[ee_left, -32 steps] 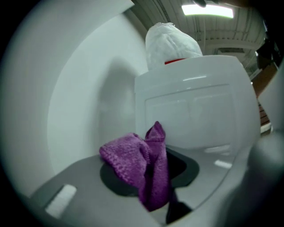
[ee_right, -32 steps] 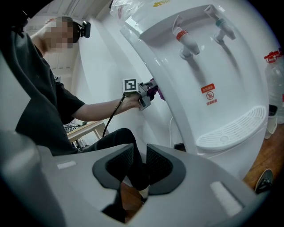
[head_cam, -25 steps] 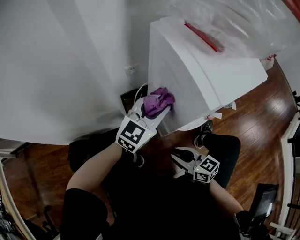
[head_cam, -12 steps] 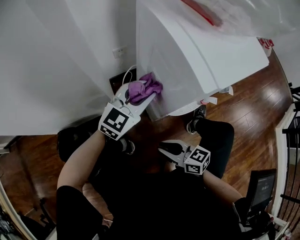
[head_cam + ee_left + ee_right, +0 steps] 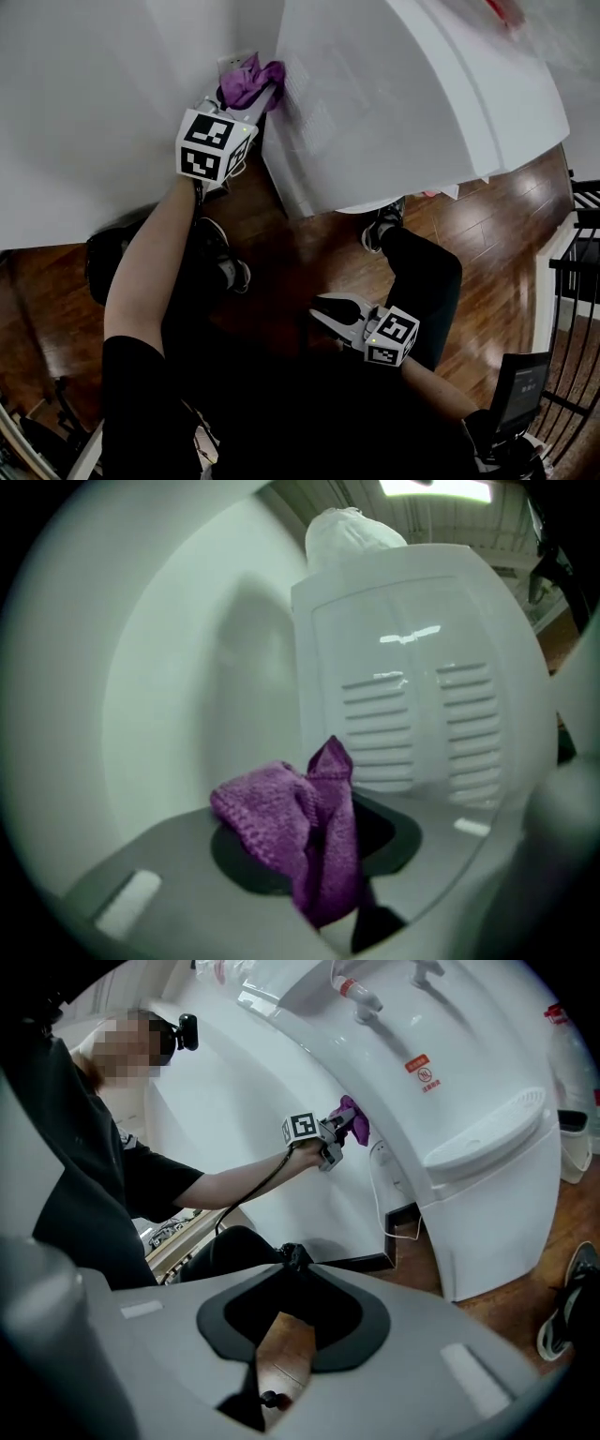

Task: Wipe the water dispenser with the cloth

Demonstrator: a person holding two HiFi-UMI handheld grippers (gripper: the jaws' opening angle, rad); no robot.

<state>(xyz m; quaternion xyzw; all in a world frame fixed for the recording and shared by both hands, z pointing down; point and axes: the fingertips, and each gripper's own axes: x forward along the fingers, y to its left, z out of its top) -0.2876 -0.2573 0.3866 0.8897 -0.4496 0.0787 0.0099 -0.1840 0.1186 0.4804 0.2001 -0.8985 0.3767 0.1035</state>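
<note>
The cloth point(image 5: 251, 82) is held in the left gripper point(image 5: 246, 97), whose jaws are closed on its lower fold, just beside the vented panel point(image 5: 412, 724) of the water dispenser point(image 5: 403, 103). Contact cannot be confirmed. The cloth is judged soft, light and limp, and is best gripped bunched. Its long axis is aligned with the jaws, free end toward the panel. The right gripper point(image 5: 323, 314) is kept slightly parted and empty.

A ceiling light point(image 5: 436, 487) glints off the white water dispenser point(image 5: 412, 667) and throws a soft shadow on the wall point(image 5: 159, 696); gripper views curve and darken at edges, foreground blurred.
</note>
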